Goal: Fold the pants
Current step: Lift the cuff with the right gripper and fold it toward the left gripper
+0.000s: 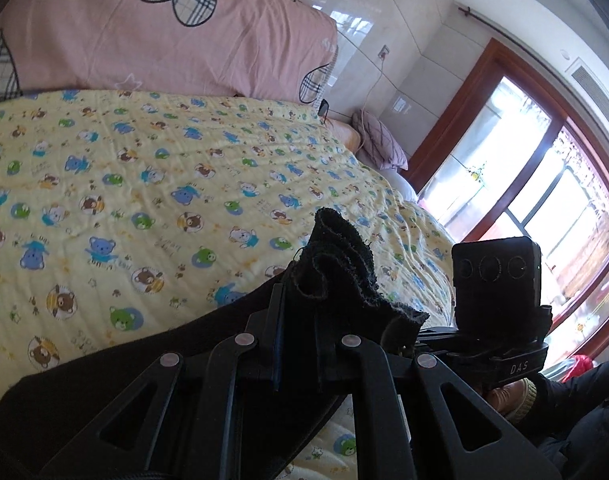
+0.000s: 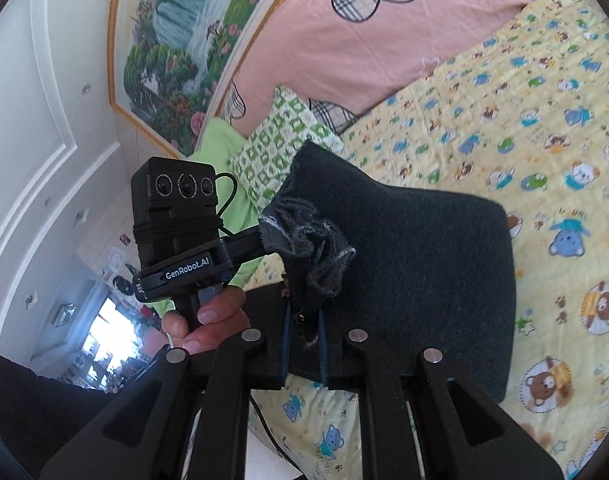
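The black pants (image 1: pixel 336 276) are held up above the bed by both grippers. My left gripper (image 1: pixel 298 308) is shut on a bunched, frayed edge of the pants, and the dark cloth trails down to the lower left. My right gripper (image 2: pixel 304 312) is shut on another frayed edge of the pants (image 2: pixel 424 264), and a broad dark panel hangs to the right of it. Each view shows the other gripper close by: the right one (image 1: pixel 496 280) and the left one (image 2: pixel 176 224), held by a hand (image 2: pixel 208 320).
The bed has a yellow bear-print sheet (image 1: pixel 164 184). A pink quilt with plaid hearts (image 1: pixel 164 28) lies along the headboard. Green pillows (image 2: pixel 272 152) and a purple pillow (image 1: pixel 378 140) lie at the bed's ends. A window (image 1: pixel 544 208) is on the right.
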